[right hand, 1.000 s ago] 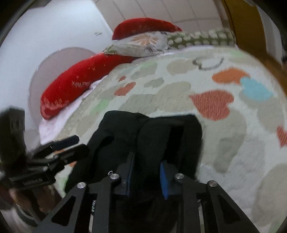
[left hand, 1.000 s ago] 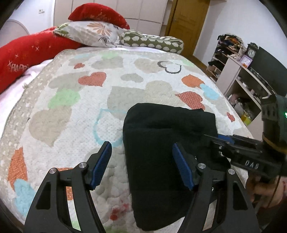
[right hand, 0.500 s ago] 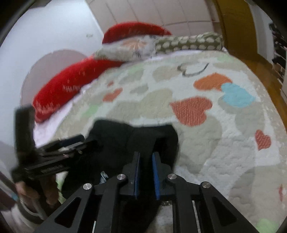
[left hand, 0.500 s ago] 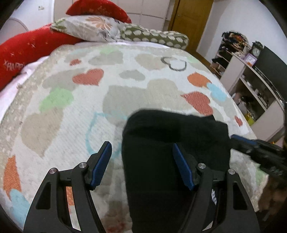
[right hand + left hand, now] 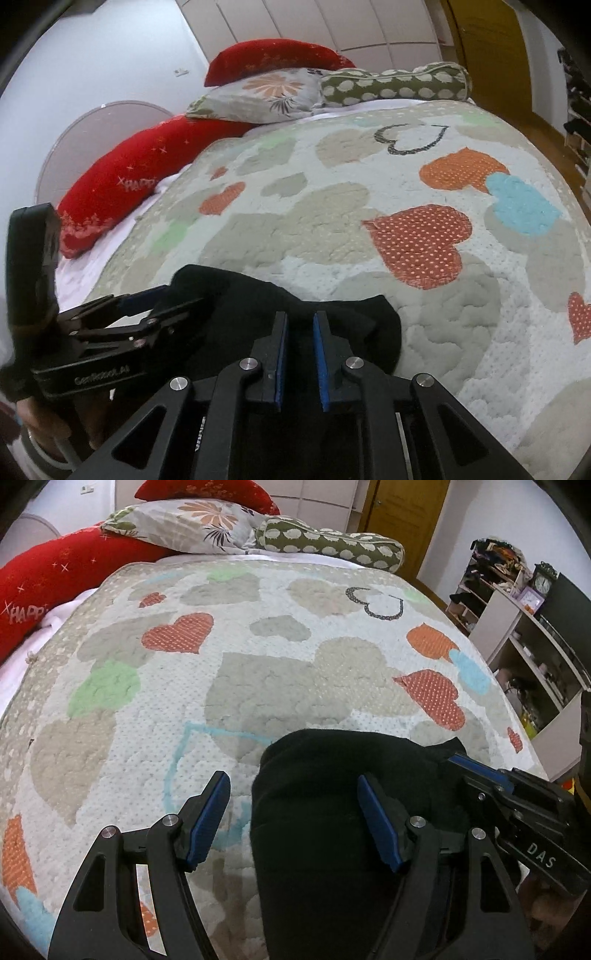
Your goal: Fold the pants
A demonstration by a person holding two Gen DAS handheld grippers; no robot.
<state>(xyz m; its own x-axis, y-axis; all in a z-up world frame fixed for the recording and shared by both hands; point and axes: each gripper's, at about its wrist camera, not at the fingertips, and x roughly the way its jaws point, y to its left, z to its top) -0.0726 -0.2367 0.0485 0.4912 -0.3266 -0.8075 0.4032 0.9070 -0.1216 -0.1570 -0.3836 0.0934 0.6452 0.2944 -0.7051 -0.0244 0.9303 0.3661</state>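
Black pants (image 5: 314,812) lie folded in a thick bundle on the heart-patterned quilt (image 5: 258,686), near its front edge. My left gripper (image 5: 292,777) is open and straddles the bundle's left edge, one finger over the quilt and one over the fabric. In the right wrist view this left gripper (image 5: 177,297) hovers at the left side of the pants (image 5: 229,295). My right gripper (image 5: 300,315) is pinched nearly together with black fabric between its pads. From the left wrist view its tip (image 5: 460,760) meets the slightly raised right corner of the bundle.
Red, floral and green spotted pillows (image 5: 207,520) line the head of the bed. A shelf unit with clutter and a clock (image 5: 517,620) stands past the bed's right side, beside a wooden door (image 5: 402,513). A hand (image 5: 37,417) holds the left gripper's handle.
The right gripper's jaws have narrowed on the black fabric. The left gripper has come closer over the bundle and stays open. The right gripper drew away from the left wrist view's centre, then returned.
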